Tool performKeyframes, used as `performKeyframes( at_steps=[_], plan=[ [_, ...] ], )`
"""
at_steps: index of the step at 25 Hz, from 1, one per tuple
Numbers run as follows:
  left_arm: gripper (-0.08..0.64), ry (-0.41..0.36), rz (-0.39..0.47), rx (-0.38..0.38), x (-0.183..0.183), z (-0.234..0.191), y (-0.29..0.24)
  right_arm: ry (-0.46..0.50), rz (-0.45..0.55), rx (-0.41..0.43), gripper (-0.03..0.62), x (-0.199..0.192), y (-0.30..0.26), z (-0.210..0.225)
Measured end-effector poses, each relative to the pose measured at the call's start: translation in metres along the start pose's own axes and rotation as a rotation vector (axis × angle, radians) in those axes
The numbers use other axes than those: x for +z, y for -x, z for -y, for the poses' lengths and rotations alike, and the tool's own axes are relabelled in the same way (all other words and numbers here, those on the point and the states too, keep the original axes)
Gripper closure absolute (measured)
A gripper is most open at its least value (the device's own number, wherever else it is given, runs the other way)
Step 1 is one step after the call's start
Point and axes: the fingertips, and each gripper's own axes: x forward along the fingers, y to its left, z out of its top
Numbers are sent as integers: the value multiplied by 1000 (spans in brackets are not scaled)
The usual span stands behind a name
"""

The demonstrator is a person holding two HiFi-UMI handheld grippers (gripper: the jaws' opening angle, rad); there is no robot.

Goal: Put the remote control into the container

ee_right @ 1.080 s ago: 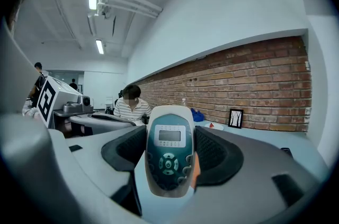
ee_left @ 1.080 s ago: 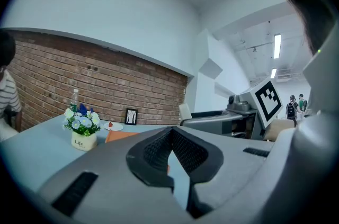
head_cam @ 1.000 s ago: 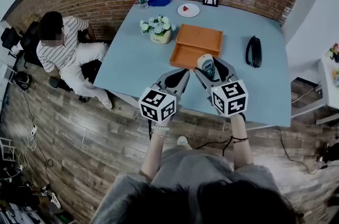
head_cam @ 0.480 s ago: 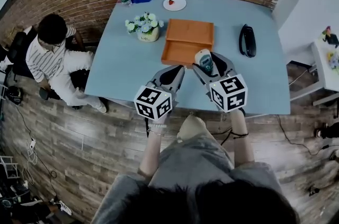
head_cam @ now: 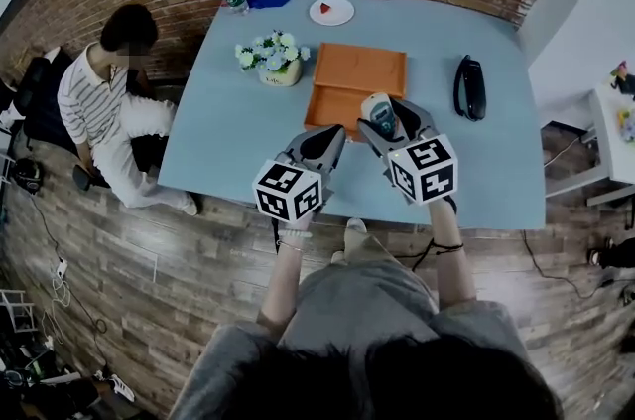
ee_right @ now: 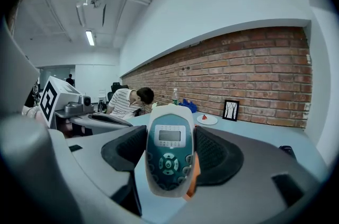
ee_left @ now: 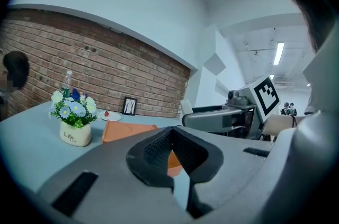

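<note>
Jaws of the left tool (head_cam: pixel 334 133) are pressed together on nothing, while the right tool (head_cam: pixel 385 118) pinches the remote control (ee_right: pixel 169 149), long axis along its jaws. The orange container (head_cam: pixel 357 75) lies on the bench (head_cam: pixel 248 130) just ahead, nearer to the right tool.

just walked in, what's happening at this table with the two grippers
A person is working two handheld grippers over a blue table. The right gripper is clamped on a white and teal remote control, held up by the near edge of the orange container, which looks empty. The remote is not yet inside. The left gripper is shut on nothing, alongside.
</note>
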Motion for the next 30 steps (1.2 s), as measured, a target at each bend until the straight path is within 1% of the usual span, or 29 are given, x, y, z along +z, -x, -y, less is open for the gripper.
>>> performKeyframes(
  at_steps=[8,13,21,30],
  plan=[
    [557,19,-37,6,-11,-20,-22,3,-63,28,305,-16,-28,17],
    [557,47,-61,14,-23,-33,-31,40,-112,55,305,-27,-49,22],
    [557,86,-106,32,-41,-54,-43,70,-253,128,305,-59,-90,26],
    [557,128,-143,41,-55,-76,-53,77,-364,194,305,-84,-126,27]
  ],
)
